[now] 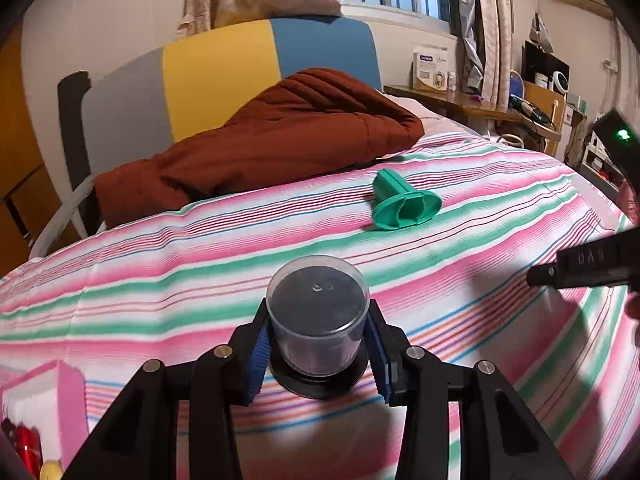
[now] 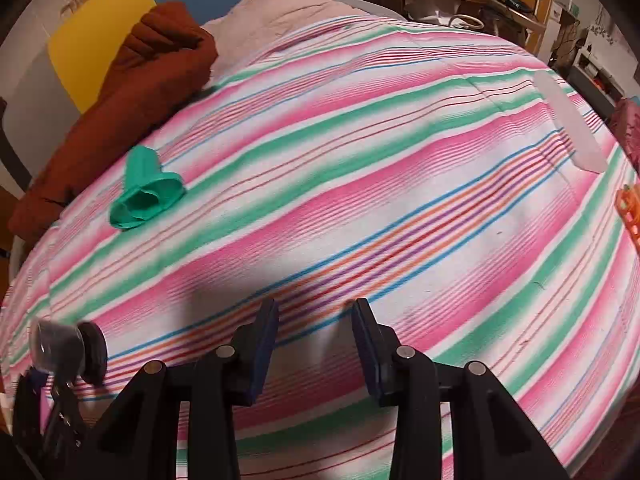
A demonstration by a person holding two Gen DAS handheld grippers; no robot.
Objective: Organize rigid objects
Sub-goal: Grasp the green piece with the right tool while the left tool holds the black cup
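— Clear plastic, that's the story on the left: the left gripper point(image 1: 318, 344) has its blue pads point(image 1: 258, 354) pressed to both sides of a transparent container point(image 1: 318, 312) with a black base, standing on the striped bedspread point(image 1: 160, 280).

— And it's upright?

— Upright from the left wrist view, dark contents inside (can't make out what they are). From the right wrist camera you catch the same container point(image 2: 60, 346) low at the left edge.

— What about the other hand?

— The right gripper point(image 2: 316, 344) hovers over the stripes, fingers apart, nothing between them.

— Anything else out there?

— A green funnel-shaped piece point(image 1: 404, 202) lies on its side, well apart from the container, near a rust-brown quilt point(image 1: 280, 136). A translucent bar point(image 2: 568, 120) rests far right, and a pink box point(image 1: 60, 400) sits just left of the clamped container.
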